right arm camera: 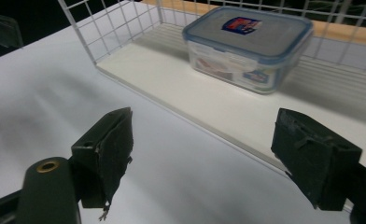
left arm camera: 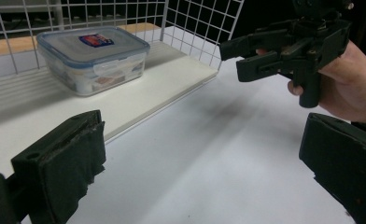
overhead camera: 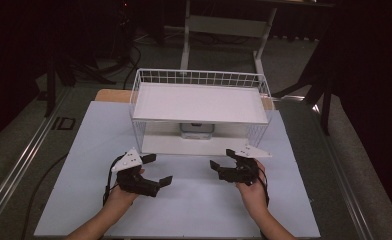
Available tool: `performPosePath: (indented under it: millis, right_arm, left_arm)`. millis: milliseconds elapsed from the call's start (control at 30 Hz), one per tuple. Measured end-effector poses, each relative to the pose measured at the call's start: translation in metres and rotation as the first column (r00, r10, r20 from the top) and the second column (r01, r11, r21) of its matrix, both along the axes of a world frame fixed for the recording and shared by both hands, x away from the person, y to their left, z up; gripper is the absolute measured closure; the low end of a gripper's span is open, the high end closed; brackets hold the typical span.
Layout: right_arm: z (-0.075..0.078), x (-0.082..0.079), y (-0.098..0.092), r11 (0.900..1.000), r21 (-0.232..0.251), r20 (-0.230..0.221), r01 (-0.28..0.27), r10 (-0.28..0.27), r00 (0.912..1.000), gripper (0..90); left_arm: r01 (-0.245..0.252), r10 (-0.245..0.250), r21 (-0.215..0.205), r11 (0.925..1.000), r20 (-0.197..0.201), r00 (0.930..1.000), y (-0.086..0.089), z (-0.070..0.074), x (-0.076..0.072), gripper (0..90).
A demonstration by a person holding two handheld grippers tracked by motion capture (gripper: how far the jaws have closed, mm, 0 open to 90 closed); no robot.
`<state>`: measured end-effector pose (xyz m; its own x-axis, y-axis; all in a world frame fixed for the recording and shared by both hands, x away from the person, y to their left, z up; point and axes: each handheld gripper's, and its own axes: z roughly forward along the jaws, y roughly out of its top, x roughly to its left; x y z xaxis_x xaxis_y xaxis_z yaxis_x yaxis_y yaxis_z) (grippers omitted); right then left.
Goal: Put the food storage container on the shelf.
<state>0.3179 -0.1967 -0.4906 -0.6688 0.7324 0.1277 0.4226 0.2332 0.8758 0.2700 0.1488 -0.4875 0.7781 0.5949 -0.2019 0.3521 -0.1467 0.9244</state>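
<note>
While shelf hides it, container shows label.

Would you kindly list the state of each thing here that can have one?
Food box: lid on, clips down, upright on the lower shelf of the wire rack.
Wire rack: upright on the table, open at the front, top shelf bare.
Left tool: jaws open, nothing between them.
Right tool: jaws open, nothing between them, in front of the rack.

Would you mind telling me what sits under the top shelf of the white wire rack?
A clear lidded container stands on the lower board of the wire rack. Its contents are too blurred to identify.
</note>
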Motion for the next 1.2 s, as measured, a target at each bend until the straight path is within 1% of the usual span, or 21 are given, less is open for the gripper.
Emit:
performPosePath:
  millis: [33, 67, 167, 300, 333, 367, 400, 467, 533, 567, 600, 633, 667, 700, 767, 800, 967, 1033, 1133, 1167, 1200]
  right_arm:
    - [0.0, -0.001, -0.002, 1.0, 0.004, -0.003, -0.002, 0.002, 1.0, 20.5]
    - [0.001, -0.001, -0.004, 1.0, 0.025, -0.008, -0.012, 0.012, 0.9999, 20.5]
    - [0.004, -0.006, -0.007, 0.999, 0.045, 0.003, -0.015, 0.015, 0.9999, 20.3]
    - [0.01, -0.012, -0.01, 0.999, 0.047, 0.009, -0.024, 0.023, 0.9997, 18.9]
    - [0.012, -0.014, -0.011, 0.999, 0.037, 0.017, -0.025, 0.024, 0.9996, 18.8]
    - [0.013, -0.017, -0.012, 0.999, 0.036, 0.021, -0.029, 0.029, 0.9994, 18.3]
    - [0.014, -0.019, -0.013, 0.998, 0.051, 0.023, -0.042, 0.041, 0.9989, 17.5]
    - [0.016, -0.023, -0.015, 0.999, 0.031, 0.027, -0.043, 0.042, 0.9987, 17.2]
    - [0.017, -0.026, -0.018, 0.997, 0.046, 0.023, -0.058, 0.057, 0.9981, 15.9]
    - [0.017, -0.028, -0.019, 0.998, 0.031, 0.026, -0.052, 0.052, 0.9983, 15.8]
    - [0.017, -0.029, -0.02, 0.998, 0.032, 0.026, -0.055, 0.054, 0.9982, 15.8]
    - [0.017, -0.03, -0.022, 0.997, 0.041, 0.02, -0.061, 0.06, 0.998, 15.3]
    - [0.017, -0.031, -0.023, 0.998, 0.033, 0.025, -0.058, 0.057, 0.9981, 15.1]
    - [0.017, -0.032, -0.024, 0.998, 0.031, 0.025, -0.058, 0.057, 0.9981, 15.1]
    - [0.018, -0.035, -0.028, 0.997, 0.041, 0.023, -0.067, 0.066, 0.9976, 15.1]
    - [0.018, -0.036, -0.03, 0.998, 0.036, 0.027, -0.06, 0.059, 0.9979, 15.1]
    - [0.019, -0.044, -0.038, 0.997, 0.034, 0.041, -0.065, 0.063, 0.9972, 15.2]
    - [0.02, -0.047, -0.039, 0.998, 0.019, 0.052, -0.065, 0.064, 0.9966, 15.1]
    - [0.02, -0.052, -0.043, 0.995, 0.022, 0.06, -0.094, 0.093, 0.9939, 15.7]
    - [0.019, -0.053, -0.045, 0.994, 0.031, 0.044, -0.108, 0.107, 0.9933, 15.7]
    - [0.018, -0.054, -0.046, 0.993, 0.033, 0.044, -0.113, 0.111, 0.9928, 15.8]
  left_arm:
    - [0.004, -0.004, -0.007, 1.0, 0.004, 1.0, 0.001, 0.001, -0.001, 1.3]
    - [0.005, -0.005, -0.006, 1.0, 0.005, 1.0, 0.003, 0.001, -0.001, 1.3]
    - [0.001, -0.001, -0.002, 1.0, 0.005, 1.0, 0.006, 0.002, -0.003, 1.3]
    - [-0.004, 0.004, -0.001, 1.0, -0.004, 1.0, 0.013, 0.002, -0.005, 1.3]
    - [-0.002, 0.002, -0.002, 1.0, -0.007, 1.0, 0.014, 0.002, -0.006, 1.3]
    - [0.001, -0.002, -0.009, 1.0, -0.003, 1.0, 0.016, 0.002, -0.007, 1.3]
    - [0.004, -0.004, -0.008, 1.0, -0.002, 1.0, 0.017, 0.002, -0.008, 1.3]
    - [0.009, -0.009, -0.009, 0.9999, -0.003, 1.0, 0.019, 0.002, -0.009, 1.3]
    - [0.007, -0.007, -0.009, 0.9999, -0.005, 1.0, 0.022, 0.002, -0.011, 1.3]
    - [0.01, -0.01, -0.014, 0.9999, -0.003, 0.9999, 0.023, 0.002, -0.011, 1.3]
    - [0.01, -0.01, -0.017, 0.9998, -0.001, 0.9999, 0.024, 0.003, -0.013, 1.3]
    - [0.009, -0.009, -0.009, 0.9999, 0.0, 1.0, 0.025, 0.004, -0.014, 1.3]
    - [0.01, -0.01, -0.014, 0.9999, 0.001, 1.0, 0.026, 0.005, -0.015, 1.3]
    - [0.011, -0.011, -0.021, 0.9997, 0.008, 0.9999, 0.027, 0.005, -0.017, 1.3]
    - [0.013, -0.013, -0.008, 0.9999, 0.017, 0.9998, 0.029, 0.007, -0.019, 1.3]
    - [0.021, -0.021, -0.02, 0.9996, 0.023, 0.9995, 0.031, 0.007, -0.021, 1.3]
    - [0.025, -0.024, -0.018, 0.9995, 0.034, 0.9991, 0.035, 0.008, -0.027, 1.3]
    - [0.022, -0.022, -0.013, 0.9997, 0.041, 0.9989, 0.037, 0.008, -0.03, 1.3]
    - [0.047, -0.046, -0.008, 0.9989, 0.063, 0.9969, 0.043, 0.007, -0.034, 1.3]
    - [0.056, -0.055, -0.015, 0.9983, 0.063, 0.9965, 0.045, 0.007, -0.035, 1.3]
    - [0.064, -0.062, -0.022, 0.9977, 0.063, 0.996, 0.047, 0.005, -0.036, 1.3]
